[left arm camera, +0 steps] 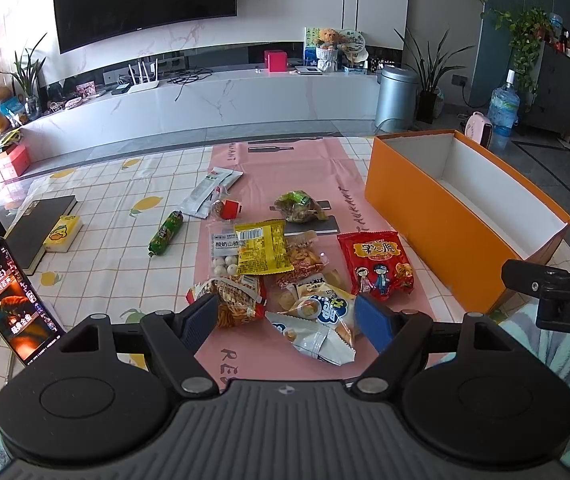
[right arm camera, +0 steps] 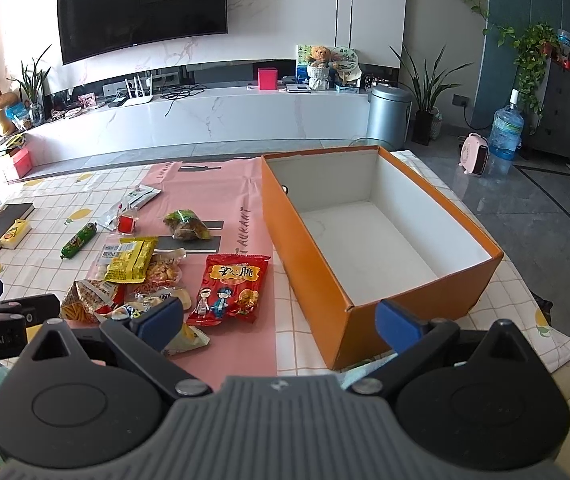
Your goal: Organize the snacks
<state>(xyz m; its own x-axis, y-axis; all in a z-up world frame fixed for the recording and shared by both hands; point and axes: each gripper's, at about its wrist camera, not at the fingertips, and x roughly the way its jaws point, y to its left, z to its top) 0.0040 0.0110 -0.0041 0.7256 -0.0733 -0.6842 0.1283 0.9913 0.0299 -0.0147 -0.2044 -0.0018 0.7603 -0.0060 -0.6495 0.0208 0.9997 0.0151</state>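
Both tongs, left (left arm camera: 287, 320) and right (right arm camera: 279, 320), gape wide, empty. Red packet (right arm camera: 231, 290) at centre frame: light, crinkly, slippery; judge pinching its sealed edge best.

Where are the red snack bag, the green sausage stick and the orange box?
red snack bag (right arm camera: 229, 290), right wrist view, centre of front.
green sausage stick (left arm camera: 166, 233), left wrist view, mid-length.
orange box (right arm camera: 305, 256), right wrist view, left outer wall.

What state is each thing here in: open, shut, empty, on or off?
Orange box: open, empty.
Left gripper: open, holding nothing.
Right gripper: open, holding nothing.
Phone: screen on.
TV: off.
Red snack bag: sealed, lying flat.
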